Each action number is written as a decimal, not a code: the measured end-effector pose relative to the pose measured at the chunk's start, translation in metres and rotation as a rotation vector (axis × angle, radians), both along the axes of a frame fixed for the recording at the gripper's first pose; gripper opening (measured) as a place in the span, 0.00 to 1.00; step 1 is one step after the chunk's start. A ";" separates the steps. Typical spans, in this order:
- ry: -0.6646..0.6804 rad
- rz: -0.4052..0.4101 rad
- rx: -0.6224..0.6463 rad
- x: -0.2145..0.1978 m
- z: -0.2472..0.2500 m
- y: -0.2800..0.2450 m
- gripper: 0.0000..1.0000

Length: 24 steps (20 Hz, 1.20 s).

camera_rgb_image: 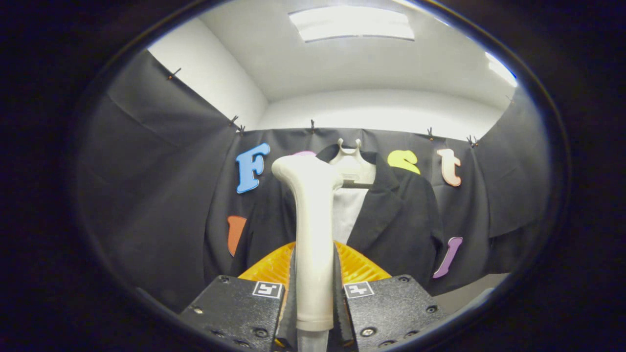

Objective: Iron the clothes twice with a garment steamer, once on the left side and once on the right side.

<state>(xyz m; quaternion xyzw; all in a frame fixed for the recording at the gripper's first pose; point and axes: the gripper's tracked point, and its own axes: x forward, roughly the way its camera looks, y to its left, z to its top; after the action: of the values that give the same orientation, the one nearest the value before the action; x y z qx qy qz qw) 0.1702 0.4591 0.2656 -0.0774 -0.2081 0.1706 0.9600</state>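
While hand-held gripper (314,293) clamps steamer (311,230) upright | steamer head fronts dark jacket (401,215) | hanger (350,161) above

A white hanger (349,164) is hanging against the black cloth wall (161,195), carrying a dark jacket (401,215) over a white shirt (348,210). The gripper (314,261) is carrying the steamer (313,220), both fingers pressing its handle.
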 end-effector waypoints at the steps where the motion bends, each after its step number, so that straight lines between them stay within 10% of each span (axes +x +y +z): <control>1: 0.007 0.008 0.004 0.004 0.002 0.006 0.33; 12: -0.088 -0.057 -0.001 0.032 0.039 0.025 0.33; 24: 0.037 -0.093 -0.118 0.025 -0.040 0.006 0.33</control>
<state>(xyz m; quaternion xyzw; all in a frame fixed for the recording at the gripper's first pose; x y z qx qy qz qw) 0.1949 0.4652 0.2251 -0.1400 -0.1761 0.1392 0.9644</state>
